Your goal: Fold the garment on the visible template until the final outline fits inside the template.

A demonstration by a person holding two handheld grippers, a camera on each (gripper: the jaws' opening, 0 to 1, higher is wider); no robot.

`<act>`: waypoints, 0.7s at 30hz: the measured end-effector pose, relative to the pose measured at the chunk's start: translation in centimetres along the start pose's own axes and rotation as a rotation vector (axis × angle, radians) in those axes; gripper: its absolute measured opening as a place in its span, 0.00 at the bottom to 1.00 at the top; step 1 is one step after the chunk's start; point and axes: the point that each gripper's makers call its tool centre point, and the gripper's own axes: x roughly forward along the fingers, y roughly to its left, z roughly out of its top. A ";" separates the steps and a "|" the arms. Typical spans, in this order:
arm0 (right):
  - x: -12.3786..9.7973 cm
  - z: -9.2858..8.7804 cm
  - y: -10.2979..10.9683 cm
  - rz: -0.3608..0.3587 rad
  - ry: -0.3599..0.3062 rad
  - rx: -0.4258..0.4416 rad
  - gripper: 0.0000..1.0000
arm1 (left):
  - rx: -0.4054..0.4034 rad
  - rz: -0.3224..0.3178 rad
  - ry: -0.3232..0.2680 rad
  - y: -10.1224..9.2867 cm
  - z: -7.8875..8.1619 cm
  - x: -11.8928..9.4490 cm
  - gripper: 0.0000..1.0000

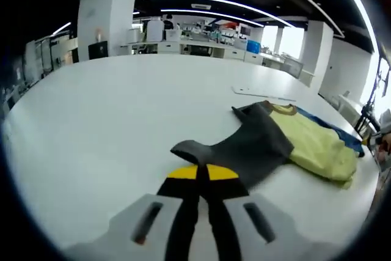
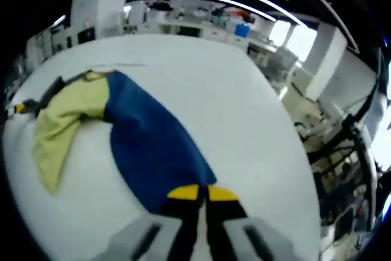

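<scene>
Pinching grey sleeve point(image 1: 244, 145), left claw point(image 1: 202, 172) pressed together; right claw point(image 2: 202, 193) pinches blue side point(image 2: 153, 145), ready to fold shirt point(image 1: 311, 142) on table point(image 1: 110, 114).

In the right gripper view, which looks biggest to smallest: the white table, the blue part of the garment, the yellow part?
1. White table, by far.
2. Blue part of the garment.
3. Yellow part.
The blue part lies nearer the camera, so its lead over the yellow may be partly nearness.

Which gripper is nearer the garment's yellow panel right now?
Left, as far as I can judge. The left gripper holds the grey sleeve beside the yellow panel; the right gripper grips the blue section, further off.
</scene>
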 end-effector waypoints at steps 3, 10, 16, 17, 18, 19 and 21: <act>0.6 -0.1 -1.1 -0.004 0.000 -0.016 0.00 | 0.002 0.046 0.003 0.5 -0.8 -1.0 0.00; 1.4 0.2 -2.2 -0.012 -0.006 -0.038 0.00 | 0.024 0.149 0.033 5.4 -1.3 -1.0 0.00; 2.0 0.8 -3.2 -0.040 0.003 -0.078 0.00 | 0.066 0.191 0.067 8.1 -1.6 -0.6 0.00; 2.0 0.9 -3.5 -0.045 0.006 -0.078 0.00 | 0.070 0.191 0.069 8.6 -1.7 -0.5 0.00; 2.0 0.9 -3.6 -0.048 0.003 -0.079 0.00 | 0.076 0.189 0.072 8.7 -1.6 -0.4 0.00; 2.0 1.1 -3.8 -0.052 -0.003 -0.075 0.00 | 0.086 0.200 0.075 9.0 -1.5 -0.3 0.00; 2.2 1.3 -4.1 -0.059 -0.008 -0.074 0.00 | 0.084 0.225 0.086 10.0 -1.8 -0.8 0.00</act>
